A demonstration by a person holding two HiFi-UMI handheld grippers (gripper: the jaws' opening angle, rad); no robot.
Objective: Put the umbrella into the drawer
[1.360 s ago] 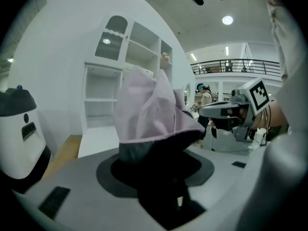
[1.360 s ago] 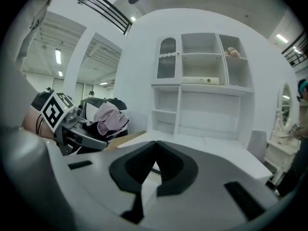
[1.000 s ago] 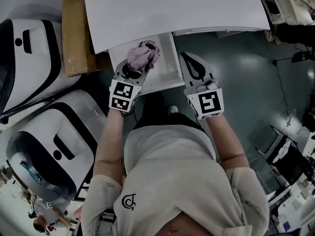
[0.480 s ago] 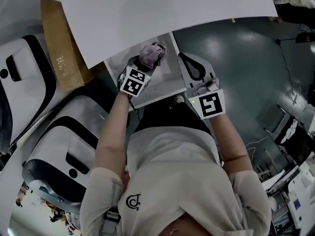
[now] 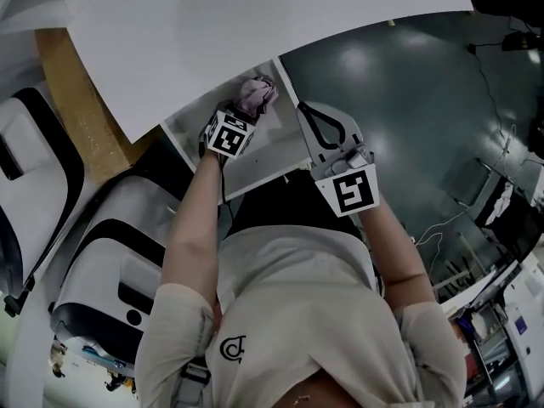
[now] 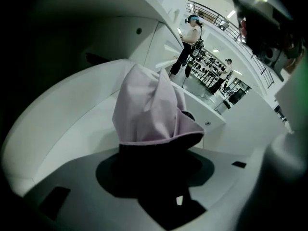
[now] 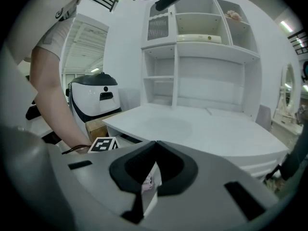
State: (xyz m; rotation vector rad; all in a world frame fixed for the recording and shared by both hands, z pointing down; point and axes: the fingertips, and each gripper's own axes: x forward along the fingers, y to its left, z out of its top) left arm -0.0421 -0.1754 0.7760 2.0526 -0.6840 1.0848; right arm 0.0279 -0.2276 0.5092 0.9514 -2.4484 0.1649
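Umbrella (image 5: pixel 257 94) at the drawer (image 5: pixel 274 158)!
My left hand-held gripper (image 5: pixel 245 110) grips it; my right hand-held gripper (image 7: pixel 154 143) hangs closed, empty.

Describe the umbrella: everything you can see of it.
The umbrella is a folded, compact bundle of pale pink-lilac fabric, creased and bunched, with a hemmed edge near the jaws. The left gripper is shut on its near end, and the fabric end points away from the gripper. It is within the open white drawer under the desk. Whether it touches the drawer's floor cannot be told.
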